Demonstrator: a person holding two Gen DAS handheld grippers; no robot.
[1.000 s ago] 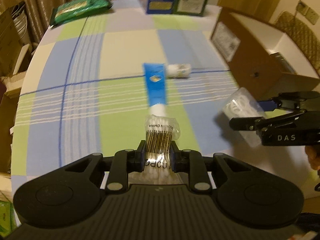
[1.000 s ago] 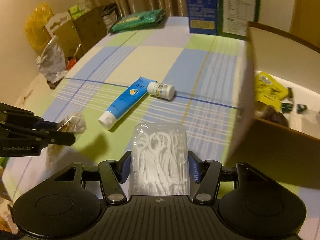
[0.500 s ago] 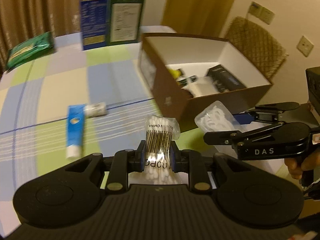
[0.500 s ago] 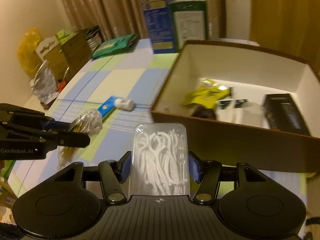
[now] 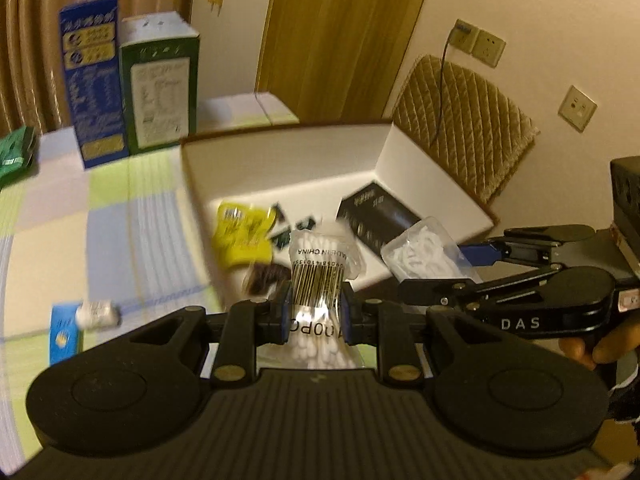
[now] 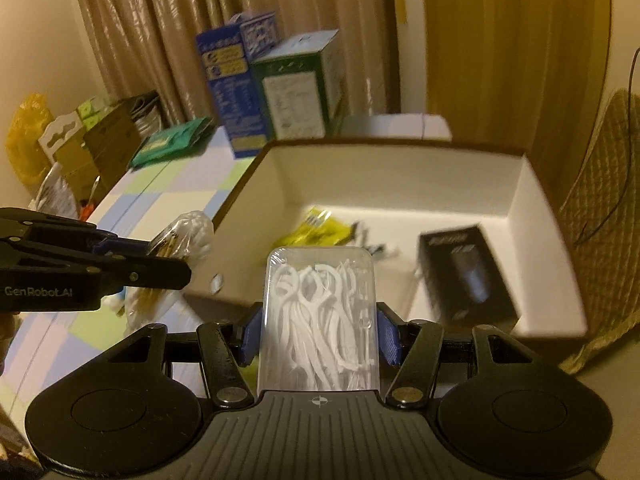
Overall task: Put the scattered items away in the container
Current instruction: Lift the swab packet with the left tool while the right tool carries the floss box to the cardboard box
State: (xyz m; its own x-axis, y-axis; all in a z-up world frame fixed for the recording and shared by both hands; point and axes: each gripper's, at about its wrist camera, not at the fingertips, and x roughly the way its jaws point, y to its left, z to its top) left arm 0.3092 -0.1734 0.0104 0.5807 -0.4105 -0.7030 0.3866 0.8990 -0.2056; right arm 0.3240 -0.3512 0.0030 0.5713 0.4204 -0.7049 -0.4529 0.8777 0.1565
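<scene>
Two loads hang near the box: left tool clamps a cotton swab bag, right tool a floss pick case. Each should clear the rim before release.

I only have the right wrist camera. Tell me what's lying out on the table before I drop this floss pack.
Observer: A blue tube with a small white bottle at its far end lies on the tablecloth, left of the box.
Operator: Confirm the left gripper's hold.
Observer: The left gripper clamps the cotton swab bag from both sides at its barcode.
Operator: Check the box floor behind my floss pack.
Observer: A dark brown item lies there, just in front of the yellow packet.
</scene>
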